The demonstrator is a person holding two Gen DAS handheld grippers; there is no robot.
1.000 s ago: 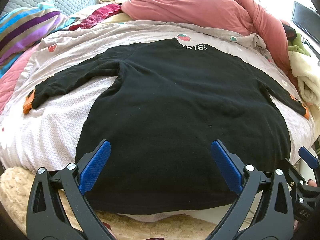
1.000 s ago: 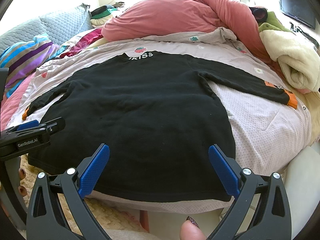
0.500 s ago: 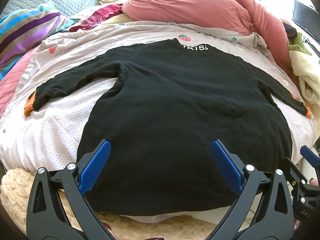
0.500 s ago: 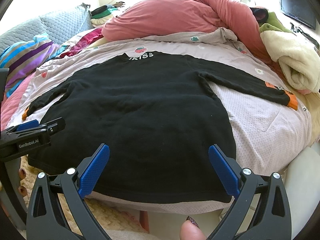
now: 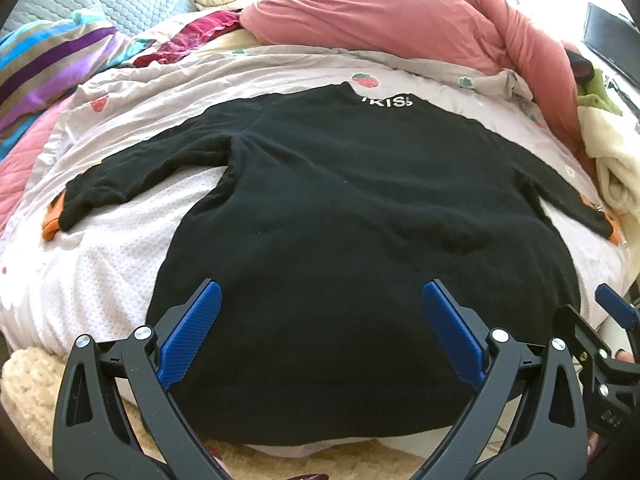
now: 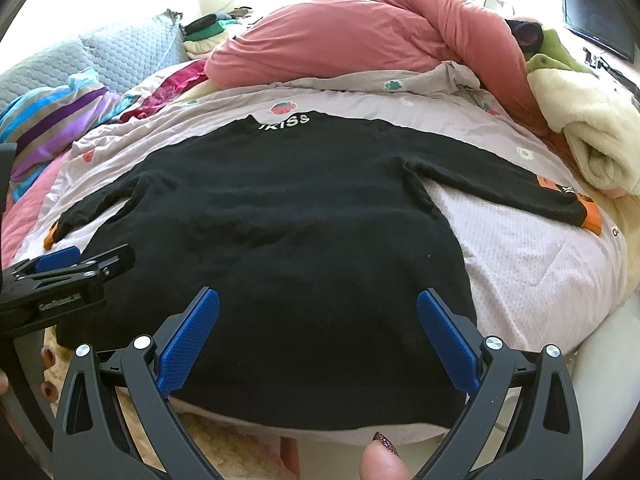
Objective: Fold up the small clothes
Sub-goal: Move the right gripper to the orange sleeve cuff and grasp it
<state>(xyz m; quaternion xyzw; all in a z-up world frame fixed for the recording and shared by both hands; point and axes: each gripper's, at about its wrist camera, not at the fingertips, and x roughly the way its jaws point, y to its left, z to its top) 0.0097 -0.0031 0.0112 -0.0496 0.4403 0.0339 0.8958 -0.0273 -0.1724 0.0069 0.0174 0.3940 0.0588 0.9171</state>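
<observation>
black long-sleeve fleece top w/ orange cuffs [image 5: 360,216] spread flat on pale pink dotted bed cover [image 5: 92,264], sleeves out, left tool [image 5: 320,332] + right tool [image 6: 318,336] both wide apart, empty, near hem

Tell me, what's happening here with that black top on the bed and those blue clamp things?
A person holds a two-finger gripper in each hand. The black sweater lies spread flat on the bed, both sleeves out, not yet folded. The left gripper and right gripper hover open near its bottom hem, gripping nothing.
</observation>
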